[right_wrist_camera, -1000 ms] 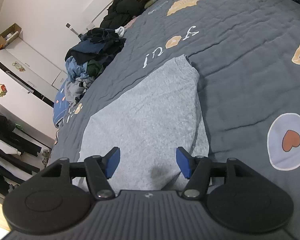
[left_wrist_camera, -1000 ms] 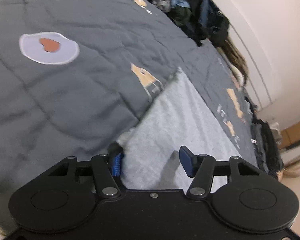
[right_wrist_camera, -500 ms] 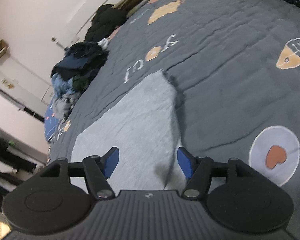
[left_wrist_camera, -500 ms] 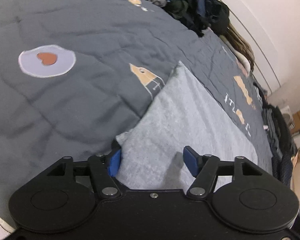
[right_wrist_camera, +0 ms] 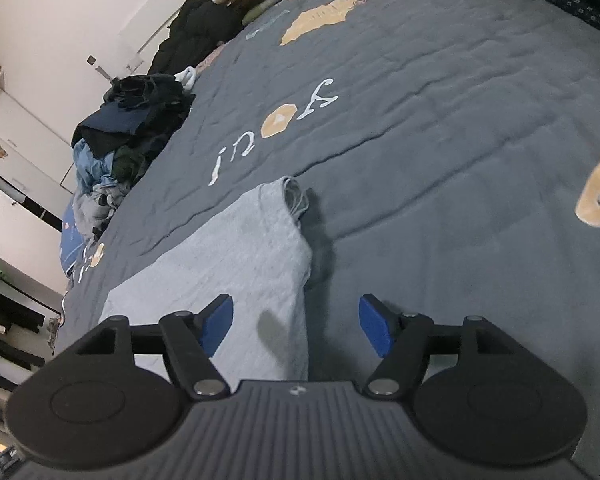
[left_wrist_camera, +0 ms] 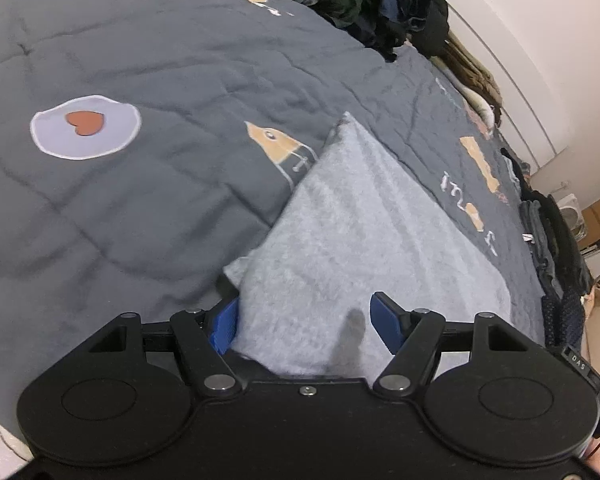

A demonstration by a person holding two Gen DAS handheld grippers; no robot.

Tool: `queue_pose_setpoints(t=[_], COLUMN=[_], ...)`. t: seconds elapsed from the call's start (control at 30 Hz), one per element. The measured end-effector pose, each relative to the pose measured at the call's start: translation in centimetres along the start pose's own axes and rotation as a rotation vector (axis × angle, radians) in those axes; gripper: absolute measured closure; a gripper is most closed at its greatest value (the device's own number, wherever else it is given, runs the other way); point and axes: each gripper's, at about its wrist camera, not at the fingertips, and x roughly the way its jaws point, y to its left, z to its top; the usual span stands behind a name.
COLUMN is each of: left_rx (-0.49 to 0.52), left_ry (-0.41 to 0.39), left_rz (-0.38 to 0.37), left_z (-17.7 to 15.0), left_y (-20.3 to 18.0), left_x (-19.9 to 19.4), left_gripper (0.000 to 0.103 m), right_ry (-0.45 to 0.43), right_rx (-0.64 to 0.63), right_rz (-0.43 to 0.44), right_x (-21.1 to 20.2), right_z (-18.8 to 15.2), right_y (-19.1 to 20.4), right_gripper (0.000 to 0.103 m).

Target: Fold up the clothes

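Garment (left_wrist_camera: pixel 364 240) edges flat on quilt (left_wrist_camera: pixel 140 208) — left gripper (left_wrist_camera: pixel 306 322) apart, right gripper (right_wrist_camera: pixel 296 322) opening.

left gripper (left_wrist_camera: pixel 304 322): we angle it downward, fingers (left_wrist_camera: pixel 225 325) spread wide with blue pads facing each other, pressing on nothing | right gripper (right_wrist_camera: pixel 296 324): we tilt it downward too, its jaws opening, fingers (right_wrist_camera: pixel 374 330) well apart, pads clamping nothing
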Motion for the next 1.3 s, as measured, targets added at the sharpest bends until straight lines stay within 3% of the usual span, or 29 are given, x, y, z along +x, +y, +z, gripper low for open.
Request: queue_pose_setpoints(t=[0.13,0.23,0.47,0.63,0.73,0.8,0.83,0.87,0.93,1.0,1.17,1.3], left_rx=[0.002,-0.018,0.046,0.019,0.021,0.024,0.016,0.004,0.015,0.018,-0.018,-0.030], left_ry=[-0.022,-0.019,0.017,0.024,0.022,0.027,0.038,0.044,0.045,0.046,0.058,0.047], left_rz=[0.035,0.012,-0.045,-0.059,-0.064,-0.075,-0.093,-0.108,-0.123,-0.118,-0.123,-0.149], left_z=[0.7,1.1,0.6,0.7,0.7,0.8,0.9,1.0,1.0,1.0,0.9,0.9], left_y=[0.7,1.0,0.1,0.5,0.5,0.6,0.8,0.9,0.7,0.7,1.1,0.9], left_x=[0.5,0.9,2.0,2.4,2.6,2.7,2.8,2.8,2.7,2.8,3.2,2.7], left_gripper=[0.035,0.035,0.037,0.038,0.046,0.067,0.079,0.084,0.087,0.087,0.085,0.088], right_ry=[0.005,0.001,0.090,0.117,0.116,0.116,0.117,0.121,0.130,0.135,0.132,0.118], right_rx=[0.013,-0.020,0.047,0.115,0.123,0.115,0.107,0.095,0.086,0.084,0.098,0.103], right_rz=[-0.004,0.012,0.228,0.289,0.297,0.293,0.286,0.268,0.242,0.232,0.225,0.217], right_x=[0.8,1.4,3.4,5.3,6.0,6.1,6.2,6.2,6.2,6.2,6.2,6.2], right_z=[0.0,-0.3,1.0,1.4,1.6,1.6,1.6,1.5,1.4,1.3,1.2,1.1], right_y=[-0.6,-0.2,-0.4,-1.2,-0.9,-0.7,-0.6,-0.5,-0.4,-0.3,-0.2,-0.3], right_gripper=[0.030,0.025,0.023,0.023,0.023,0.024,0.032,0.054,0.085,0.089,0.090,0.090])
